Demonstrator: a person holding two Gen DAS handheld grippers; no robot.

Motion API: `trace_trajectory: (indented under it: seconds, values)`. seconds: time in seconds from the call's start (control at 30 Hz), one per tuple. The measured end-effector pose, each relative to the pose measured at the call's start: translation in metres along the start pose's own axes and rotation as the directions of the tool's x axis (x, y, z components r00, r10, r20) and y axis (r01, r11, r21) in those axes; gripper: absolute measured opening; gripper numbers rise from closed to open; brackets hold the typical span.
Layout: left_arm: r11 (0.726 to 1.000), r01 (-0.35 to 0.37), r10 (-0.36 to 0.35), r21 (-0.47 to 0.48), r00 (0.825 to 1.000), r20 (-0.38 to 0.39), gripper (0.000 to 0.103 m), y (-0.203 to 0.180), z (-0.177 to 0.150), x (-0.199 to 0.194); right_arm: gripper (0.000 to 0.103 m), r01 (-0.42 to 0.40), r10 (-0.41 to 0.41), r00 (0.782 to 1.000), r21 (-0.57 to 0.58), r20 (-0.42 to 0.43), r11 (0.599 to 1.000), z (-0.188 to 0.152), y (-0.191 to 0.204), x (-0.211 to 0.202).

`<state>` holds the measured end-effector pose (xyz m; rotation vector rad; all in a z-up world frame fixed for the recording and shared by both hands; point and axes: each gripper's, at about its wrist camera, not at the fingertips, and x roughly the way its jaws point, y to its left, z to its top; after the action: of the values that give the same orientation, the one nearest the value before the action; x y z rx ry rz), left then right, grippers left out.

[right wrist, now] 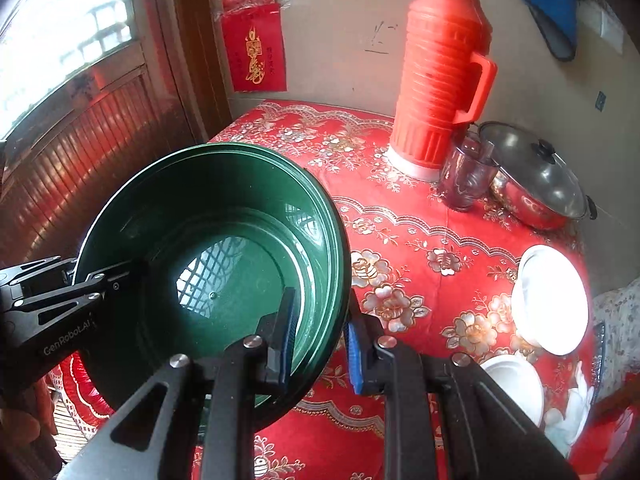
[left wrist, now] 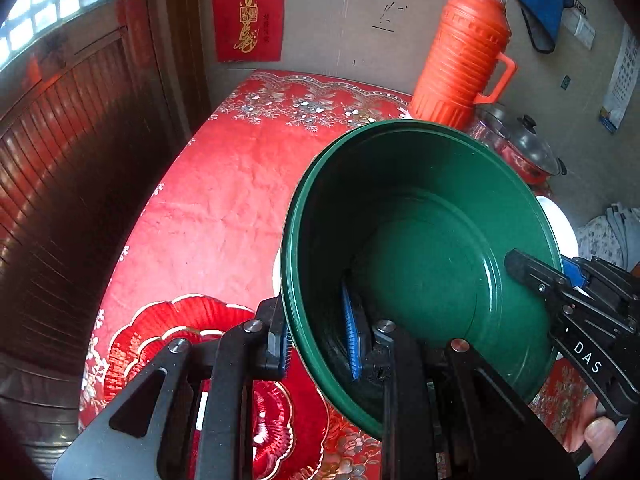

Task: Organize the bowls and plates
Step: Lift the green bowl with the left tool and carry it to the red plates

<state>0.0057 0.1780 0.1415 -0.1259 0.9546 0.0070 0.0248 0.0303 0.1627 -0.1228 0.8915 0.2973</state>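
Item: green basin (left wrist: 420,248), carried clear of table (left wrist: 224,200) by 2 grippers, left gripper (left wrist: 320,344) and right gripper (right wrist: 320,344), each clamped on opposite rim (advice: keep level, both grips firm).

Orange thermos (right wrist: 438,76) upright at far edge of red floral tablecloth (right wrist: 420,240); smoky glass (right wrist: 464,178) just beside thermos; lidded steel pot (right wrist: 536,184) beyond glass.

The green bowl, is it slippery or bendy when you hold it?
Probably slippery: the green bowl has a glossy inside that mirrors the window. Likely stiff: its rim keeps its round shape with the left gripper and right gripper clamping opposite sides. It looks thin, so probably light.
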Motion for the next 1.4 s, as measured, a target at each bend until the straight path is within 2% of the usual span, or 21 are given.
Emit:
trace_trajectory:
  seconds: [0.27,0.4,0.7,1.17,1.4]
  values:
    - [0.999,-0.027,0.027,-0.029,0.999,0.016,0.021,0.032,-0.044,-0.018,0.024,-0.059,0.058,0.998,-0.056,-0.008,0.997,-0.024,0.037,-0.008]
    - [0.998,-0.023,0.024,-0.066,1.0,0.019,0.021,0.052,-0.061,-0.026,0.025,-0.081,0.08,0.997,-0.087,-0.012,0.993,-0.034,0.058,-0.009]
    - [0.99,-0.065,0.07,-0.123,0.997,0.029,0.021,0.092,-0.089,-0.04,0.028,-0.142,0.139,0.99,-0.152,-0.032,0.978,-0.053,0.103,-0.002]
    - [0.981,-0.127,0.134,-0.149,0.99,0.041,0.021,0.118,-0.111,-0.041,0.029,-0.182,0.169,0.982,-0.196,-0.08,0.963,-0.064,0.134,0.018]
    - [0.975,-0.136,0.142,-0.175,0.989,0.025,0.021,0.129,-0.117,-0.034,0.029,-0.181,0.164,0.982,-0.224,-0.089,0.958,-0.066,0.144,0.025]
